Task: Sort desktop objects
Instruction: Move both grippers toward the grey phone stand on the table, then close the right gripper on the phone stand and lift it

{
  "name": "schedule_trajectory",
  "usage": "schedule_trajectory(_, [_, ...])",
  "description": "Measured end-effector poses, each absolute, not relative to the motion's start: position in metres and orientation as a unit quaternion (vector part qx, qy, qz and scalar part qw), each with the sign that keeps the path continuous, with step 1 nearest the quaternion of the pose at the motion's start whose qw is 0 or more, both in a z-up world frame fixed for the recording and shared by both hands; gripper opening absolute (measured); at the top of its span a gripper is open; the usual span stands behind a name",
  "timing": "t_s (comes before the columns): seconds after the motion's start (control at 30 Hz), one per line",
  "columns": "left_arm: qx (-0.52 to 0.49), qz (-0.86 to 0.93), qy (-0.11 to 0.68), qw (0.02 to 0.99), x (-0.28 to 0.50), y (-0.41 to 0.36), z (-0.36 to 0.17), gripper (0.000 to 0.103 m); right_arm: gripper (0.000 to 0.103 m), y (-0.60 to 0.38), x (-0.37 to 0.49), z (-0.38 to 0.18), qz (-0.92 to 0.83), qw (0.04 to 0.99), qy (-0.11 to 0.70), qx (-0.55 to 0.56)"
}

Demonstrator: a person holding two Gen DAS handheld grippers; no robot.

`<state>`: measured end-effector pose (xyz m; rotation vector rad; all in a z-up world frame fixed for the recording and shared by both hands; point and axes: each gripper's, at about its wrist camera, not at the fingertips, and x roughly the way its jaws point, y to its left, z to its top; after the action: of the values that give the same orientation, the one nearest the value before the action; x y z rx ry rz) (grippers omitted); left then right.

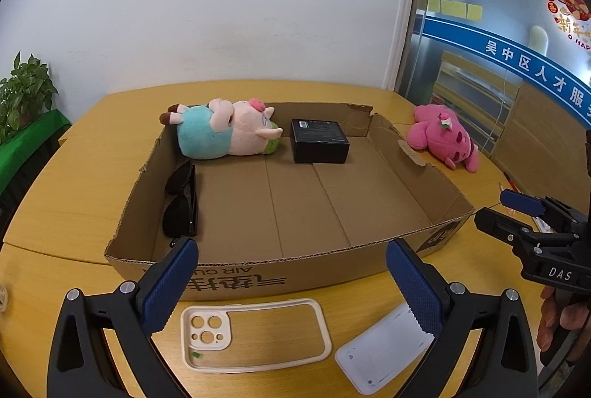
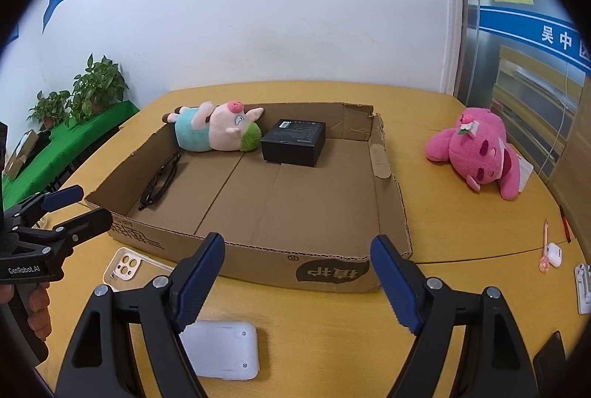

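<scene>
Phone case (image 1: 255,335) lies flat on the counter (image 1: 74,183), just outside the box (image 1: 295,272). Your left claw (image 1: 291,283) and right claw (image 2: 297,281) are both apart and empty. It's thin, so your pinch could slip off.

Bright, even indoor light; sharp centres, strong fisheye bending at the rims.

Both wrist views are well exposed, with soft diffuse light from above and only faint, short shadows under the pig plush (image 1: 225,130), the black box (image 1: 319,141) and the near wall of the cardboard tray (image 1: 258,272). The white wall (image 1: 240,10) reads clean, without blown highlights. The glass partition (image 1: 498,28) carries hazy reflections and looks milky. Straight edges bow heavily toward the borders, and black vignette corners frame each picture. The table (image 2: 461,213) shows a mild sheen. Close blue finger pads (image 2: 201,281) are slightly soft; the far edges smear a little.
</scene>
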<state>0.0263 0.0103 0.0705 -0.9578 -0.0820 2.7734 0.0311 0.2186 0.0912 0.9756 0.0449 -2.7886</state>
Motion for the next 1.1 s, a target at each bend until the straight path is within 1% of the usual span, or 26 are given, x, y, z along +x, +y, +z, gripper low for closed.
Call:
schedule_trajectory(0.13, [-0.326,0.937,-0.038,0.115,0.028,0.013,0.07,0.103,0.081,0.213,0.035,0.097,-0.94,0.103,0.024,0.323])
schedule_trajectory(0.3, [-0.332,0.934,-0.034,0.13,0.033,0.019,0.07,0.103,0.081,0.207,0.039,0.1,-0.94,0.113,0.033,0.319])
schedule_trajectory(0.47, [-0.347,0.924,-0.058,0.153,0.041,0.016,0.066,0.103,0.081,0.202,0.045,0.096,-0.936,0.137,0.041,0.322])
schedule_trajectory(0.6, [-0.382,0.901,-0.085,0.187,0.053,0.012,0.047,0.103,0.081,0.206,0.049,0.075,-0.914,0.199,0.035,0.352])
schedule_trajectory(0.7, [-0.418,0.873,-0.125,0.219,0.061,0.012,0.024,0.101,0.081,0.214,0.045,0.037,-0.869,0.26,-0.002,0.421])
schedule_trajectory(0.77, [-0.44,0.854,-0.151,0.233,0.063,0.014,0.005,0.096,0.081,0.216,0.042,0.013,-0.844,0.279,-0.025,0.457])
schedule_trajectory(0.83, [-0.464,0.833,-0.178,0.243,0.061,0.018,-0.012,0.084,0.08,0.216,0.038,-0.008,-0.824,0.292,-0.042,0.484])
schedule_trajectory(0.9, [-0.479,0.815,-0.202,0.254,0.057,0.021,-0.023,0.082,0.08,0.213,0.031,-0.025,-0.807,0.297,-0.054,0.507])
schedule_trajectory(0.93, [-0.489,0.807,-0.21,0.255,0.055,0.024,-0.03,0.079,0.08,0.211,0.028,-0.03,-0.802,0.3,-0.054,0.513])
schedule_trajectory(1.03, [-0.506,0.791,-0.221,0.262,0.052,0.033,-0.041,0.072,0.081,0.199,0.026,-0.031,-0.793,0.332,-0.039,0.509])
schedule_trajectory(1.07, [-0.508,0.789,-0.225,0.261,0.051,0.034,-0.043,0.071,0.076,0.192,0.026,-0.03,-0.795,0.334,-0.02,0.506])
schedule_trajectory(1.1, [-0.51,0.789,-0.226,0.257,0.049,0.034,-0.044,0.071,0.075,0.186,0.028,-0.029,-0.799,0.33,0.004,0.502])
